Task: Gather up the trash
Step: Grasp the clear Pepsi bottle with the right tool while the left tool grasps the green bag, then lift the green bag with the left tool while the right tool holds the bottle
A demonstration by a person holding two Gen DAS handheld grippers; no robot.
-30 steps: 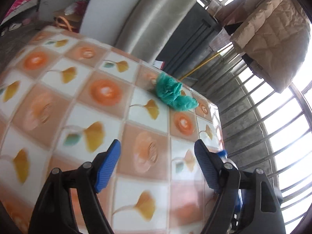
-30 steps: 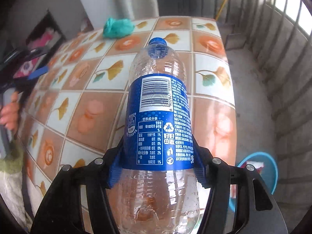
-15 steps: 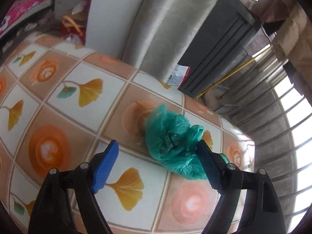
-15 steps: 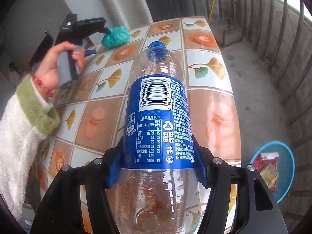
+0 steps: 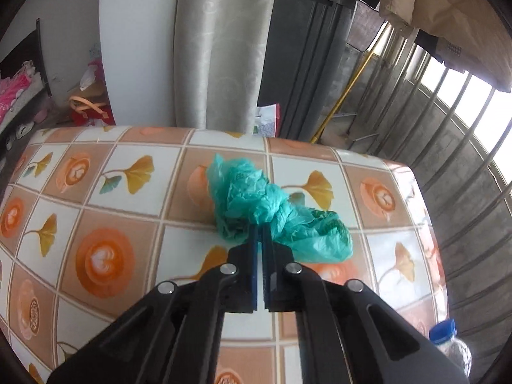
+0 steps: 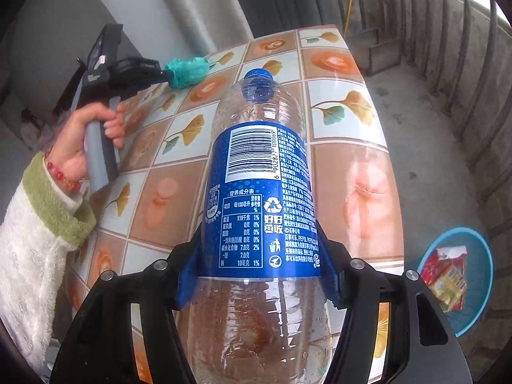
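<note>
A crumpled green plastic bag point(image 5: 256, 201) lies on the tiled table point(image 5: 112, 224) near its far edge. My left gripper point(image 5: 259, 228) is shut on the bag's near side, its jaws pressed together on the plastic. The bag point(image 6: 188, 70) and the left gripper point(image 6: 164, 75) also show in the right wrist view. My right gripper point(image 6: 256, 256) is shut on an empty clear plastic bottle point(image 6: 262, 192) with a blue label and blue cap, held above the table's near right part. The bottle's cap point(image 5: 443, 328) shows at the left wrist view's lower right.
A blue bin point(image 6: 457, 275) with a red and yellow wrapper in it stands on the floor right of the table. A grey curtain point(image 5: 220, 48) and dark cabinet point(image 5: 304, 57) stand behind the table. Metal railings point(image 5: 448, 121) run along the right.
My left gripper moved forward to the green bag and closed on it. The right gripper kept hold of the bottle and shifted slightly.
</note>
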